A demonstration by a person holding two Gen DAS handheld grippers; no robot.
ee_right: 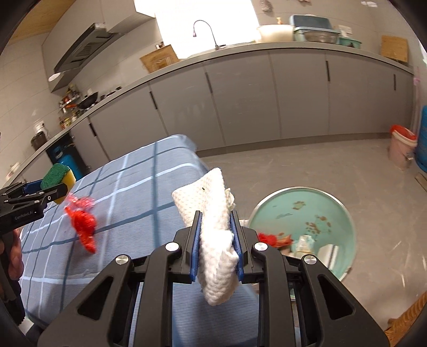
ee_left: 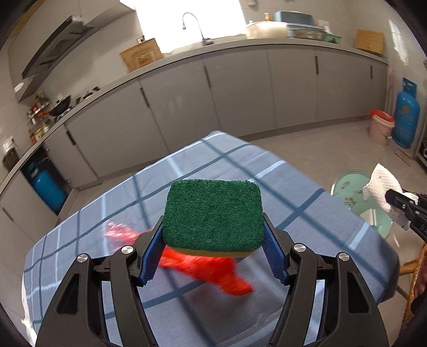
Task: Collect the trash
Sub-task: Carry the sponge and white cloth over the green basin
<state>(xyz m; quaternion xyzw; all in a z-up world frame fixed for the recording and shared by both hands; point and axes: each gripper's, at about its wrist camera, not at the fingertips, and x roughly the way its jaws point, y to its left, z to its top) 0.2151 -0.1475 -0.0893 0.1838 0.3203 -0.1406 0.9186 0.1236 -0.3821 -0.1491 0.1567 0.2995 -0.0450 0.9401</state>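
Note:
My left gripper is shut on a green-topped yellow sponge, held above the table; from the right wrist view the same gripper and sponge appear at far left. My right gripper is shut on a white crumpled paper towel, which the left wrist view shows at far right as paper towel. A red plastic wrapper lies on the blue checked tablecloth below the sponge, also seen as the wrapper on the cloth. A teal basin with scraps sits on the floor.
Grey kitchen cabinets and a counter with a sink tap run along the back. A pink bucket and a blue gas cylinder stand at the right. A wicker chair is beside the table.

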